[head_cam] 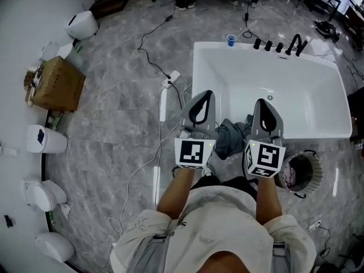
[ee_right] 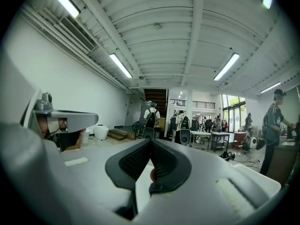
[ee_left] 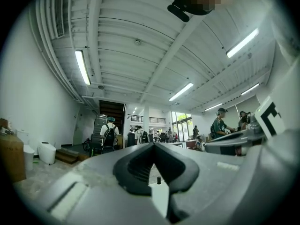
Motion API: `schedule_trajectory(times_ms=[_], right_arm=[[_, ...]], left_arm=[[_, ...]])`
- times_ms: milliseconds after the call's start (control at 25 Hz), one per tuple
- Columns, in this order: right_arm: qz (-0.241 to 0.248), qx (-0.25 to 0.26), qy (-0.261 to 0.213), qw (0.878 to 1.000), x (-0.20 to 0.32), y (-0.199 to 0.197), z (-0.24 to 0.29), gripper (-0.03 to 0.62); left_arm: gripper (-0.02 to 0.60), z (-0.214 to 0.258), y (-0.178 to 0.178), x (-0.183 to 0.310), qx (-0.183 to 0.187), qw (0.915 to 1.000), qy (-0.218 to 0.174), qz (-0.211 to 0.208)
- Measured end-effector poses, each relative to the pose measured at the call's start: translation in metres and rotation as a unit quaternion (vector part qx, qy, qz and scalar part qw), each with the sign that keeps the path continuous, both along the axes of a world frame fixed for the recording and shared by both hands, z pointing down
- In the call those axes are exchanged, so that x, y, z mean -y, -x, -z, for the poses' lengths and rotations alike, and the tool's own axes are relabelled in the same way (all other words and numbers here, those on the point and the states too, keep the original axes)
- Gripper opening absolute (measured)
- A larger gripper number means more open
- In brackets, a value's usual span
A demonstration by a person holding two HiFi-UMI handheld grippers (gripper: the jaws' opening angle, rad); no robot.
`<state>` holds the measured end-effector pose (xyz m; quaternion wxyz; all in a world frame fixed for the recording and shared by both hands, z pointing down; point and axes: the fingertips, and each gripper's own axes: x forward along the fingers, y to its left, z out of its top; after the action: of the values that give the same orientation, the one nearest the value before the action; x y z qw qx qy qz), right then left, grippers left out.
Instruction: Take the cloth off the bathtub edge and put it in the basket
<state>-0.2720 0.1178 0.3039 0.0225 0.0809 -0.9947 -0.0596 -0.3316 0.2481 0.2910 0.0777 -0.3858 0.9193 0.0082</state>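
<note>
1. Step in hand, as judged: the approach to the cloth [head_cam: 230,136]. It is lying bunched over the near edge of the bathtub [head_cam: 197,78], between the two grippers, and neither gripper is holding it.
2. Both grippers are pointing level across the room rather than down at the edge. To do this step well, one gripper should tip its nose down and spread its jaws before it descends.
3. The right gripper [head_cam: 263,102] is the sensible choice, because the basket [head_cam: 317,159] is standing on the floor [head_cam: 114,124] just beside the tub's near right corner.
4. The jaws should close on the thickest fold sitting on the rim, not on a loose end. That way the whole cloth comes up together and nothing trails against the tub wall.
5. The cloth should be lifted clear of the rim before it is carried right and near to the basket. The basket is already holding something pinkish, so the cloth should be let go low over its mouth.
6. Left gripper [head_cam: 203,95]: in the left gripper view its jaws [ee_left: 153,144] are pressing together tip to tip, with nothing between them.
7. Right gripper: in the right gripper view its jaws [ee_right: 151,139] are likewise pressing fully together and pinching nothing. No cloth is showing in either gripper view.
</note>
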Motion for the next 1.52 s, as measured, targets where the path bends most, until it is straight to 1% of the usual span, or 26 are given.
schedule_trajectory(times_ms=[80,200,400,480,600,880,1040,1160,1280,1400,1480,1520], right_arm=[[-0.004,-0.003,-0.001,1.0,-0.003,0.006,-0.002,0.002],[-0.004,-0.007,0.002,1.0,-0.006,0.015,-0.014,0.002],[-0.005,-0.016,0.007,1.0,0.005,0.02,-0.026,0.002],[0.0,-0.019,0.018,1.0,0.012,0.023,-0.033,0.003],[0.005,-0.014,0.038,0.999,0.022,0.033,-0.042,0.002],[0.005,-0.061,0.058,0.996,0.031,0.041,-0.09,0.002],[0.015,-0.086,0.071,0.994,0.024,0.045,-0.125,0.003],[0.018,-0.117,0.081,0.99,0.02,0.051,-0.165,0.009],[0.021,-0.156,0.103,0.982,0.015,0.052,-0.21,0.031],[0.026,-0.199,0.124,0.972,0.01,0.05,-0.258,0.071],[0.028,-0.226,0.138,0.964,0.007,0.047,-0.29,0.11],[0.029,-0.239,0.147,0.959,0.005,0.046,-0.305,0.144]], left_arm=[[-0.002,-0.002,0.006,-0.002,-0.005,1.0,-0.007,-0.003],[-0.002,-0.009,0.012,-0.004,-0.032,0.9991,-0.029,0.001],[-0.002,-0.021,0.014,0.009,-0.029,0.9994,-0.015,-0.006],[-0.002,-0.025,0.016,0.015,-0.02,0.9997,-0.015,-0.004],[-0.002,-0.033,0.026,0.025,-0.016,0.9997,-0.017,-0.006],[-0.002,-0.069,0.034,0.026,-0.019,0.9998,-0.003,0.002],[-0.002,-0.091,0.034,0.024,-0.032,0.9995,0.008,0.002],[-0.002,-0.109,0.037,0.021,-0.041,0.999,0.015,0.003],[-0.002,-0.125,0.039,0.018,-0.052,0.9985,0.018,0.004],[-0.002,-0.148,0.039,0.016,-0.073,0.997,0.026,0.004],[-0.002,-0.162,0.038,0.017,-0.084,0.996,0.028,0.004],[-0.002,-0.169,0.038,0.017,-0.088,0.9956,0.03,0.005]])
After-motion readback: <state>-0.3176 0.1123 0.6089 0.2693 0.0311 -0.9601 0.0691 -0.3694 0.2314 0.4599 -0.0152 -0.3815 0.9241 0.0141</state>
